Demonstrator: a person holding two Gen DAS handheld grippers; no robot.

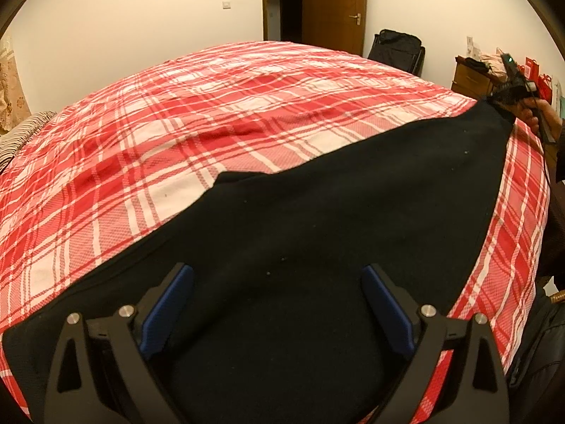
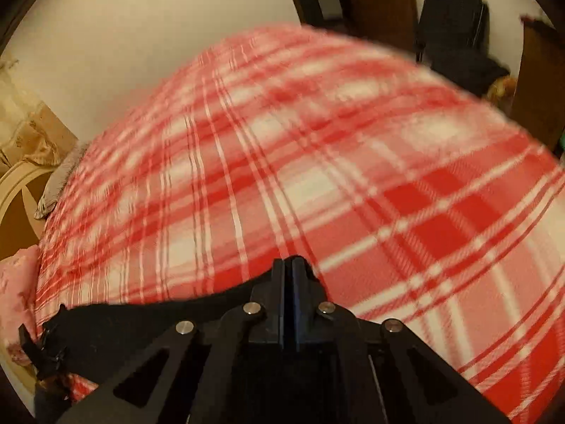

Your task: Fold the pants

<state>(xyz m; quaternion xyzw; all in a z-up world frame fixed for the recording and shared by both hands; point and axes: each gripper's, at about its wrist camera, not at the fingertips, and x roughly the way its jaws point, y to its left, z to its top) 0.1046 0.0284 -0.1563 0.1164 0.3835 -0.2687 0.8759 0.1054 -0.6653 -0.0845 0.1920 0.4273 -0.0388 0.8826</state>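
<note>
Black pants [image 1: 317, 219] lie spread across a bed with a red and white plaid sheet [image 1: 212, 106]. My left gripper [image 1: 277, 270] hovers low over the near part of the pants, blue pads [image 1: 169, 311] wide apart and open, nothing pinched between them. At the far right a hand holds my right gripper [image 1: 506, 97], and the pants' far corner is drawn up to a point at its tips. In the blurred right wrist view the right gripper [image 2: 293, 263] is shut, with black cloth [image 2: 141, 318] running up to its tips.
A striped pillow [image 1: 24, 130] lies at the bed's left edge. Beyond the bed are a wooden door [image 1: 335, 7], a black bag [image 1: 399, 49] and a wooden dresser [image 1: 473, 77] with clutter. A pink cloth [image 2: 17, 282] sits by the bed's left side.
</note>
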